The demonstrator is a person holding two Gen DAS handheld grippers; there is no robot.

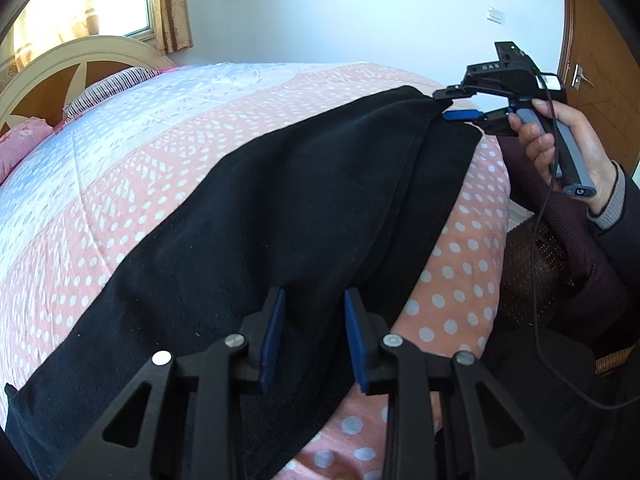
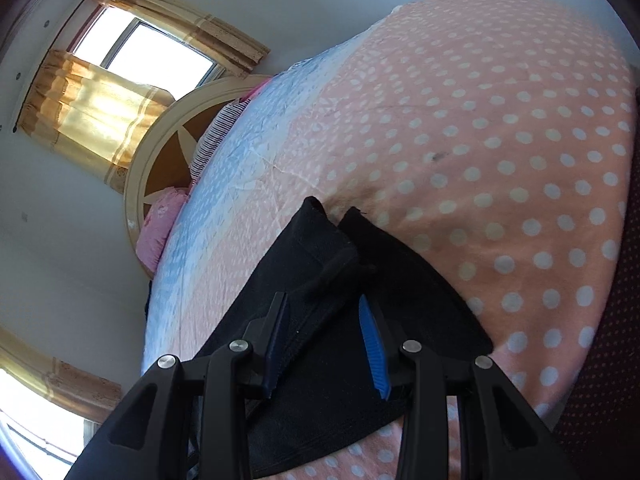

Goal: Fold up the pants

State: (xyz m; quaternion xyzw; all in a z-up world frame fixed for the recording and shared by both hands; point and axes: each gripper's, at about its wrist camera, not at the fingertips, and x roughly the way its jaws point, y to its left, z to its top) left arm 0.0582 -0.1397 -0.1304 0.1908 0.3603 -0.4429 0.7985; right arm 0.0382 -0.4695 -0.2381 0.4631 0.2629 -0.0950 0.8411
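Note:
Black pants [image 1: 288, 200] lie stretched along the near edge of the bed, one leg folded over the other. My left gripper [image 1: 314, 336] is open, its blue pads just above the pants near one end, holding nothing. My right gripper [image 1: 460, 106] shows in the left wrist view at the far end of the pants, open, its jaws around the edge of the upper layer. In the right wrist view the right gripper [image 2: 326, 340] is open over the pants' hem end [image 2: 328, 248], with fabric between the blue pads [image 2: 374, 348].
The bed has a pink polka-dot and light blue quilt [image 1: 160, 152]. A cream headboard [image 1: 60, 64] and pillows [image 1: 24, 140] are at the far left. A wooden door [image 1: 592, 60] stands at the right. The person's arm and body [image 1: 580, 260] are beside the bed's edge.

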